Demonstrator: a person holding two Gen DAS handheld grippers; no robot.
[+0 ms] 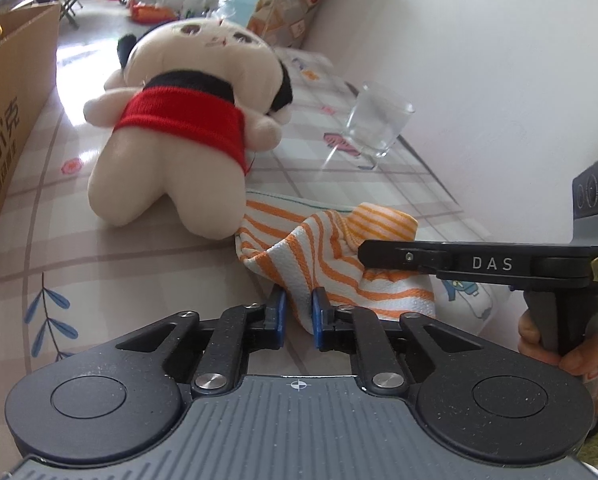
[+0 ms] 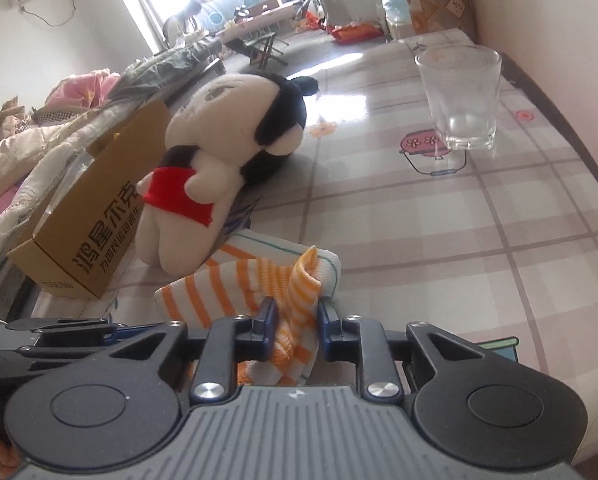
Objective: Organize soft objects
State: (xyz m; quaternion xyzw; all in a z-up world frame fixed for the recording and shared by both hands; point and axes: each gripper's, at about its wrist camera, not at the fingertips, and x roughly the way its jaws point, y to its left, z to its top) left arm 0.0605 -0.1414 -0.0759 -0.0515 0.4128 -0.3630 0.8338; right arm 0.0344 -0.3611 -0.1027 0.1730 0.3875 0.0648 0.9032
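Observation:
An orange-and-white striped towel (image 1: 323, 256) lies bunched on the table. My left gripper (image 1: 298, 312) is shut on its near corner. My right gripper (image 2: 297, 316) is shut on another fold of the same towel (image 2: 227, 292); it also shows in the left wrist view (image 1: 363, 254), reaching in from the right over the cloth. A cream plush doll (image 1: 179, 128) with a red top and black hair lies on its back just beyond the towel, touching its far edge. It also shows in the right wrist view (image 2: 219, 152).
A clear drinking glass (image 1: 379, 120) stands near the wall, right of the doll, also in the right wrist view (image 2: 461, 96). An open cardboard box (image 1: 11, 120) stands at the table's left edge (image 2: 87, 224). The table (image 2: 439, 248) has a checked plastic cover.

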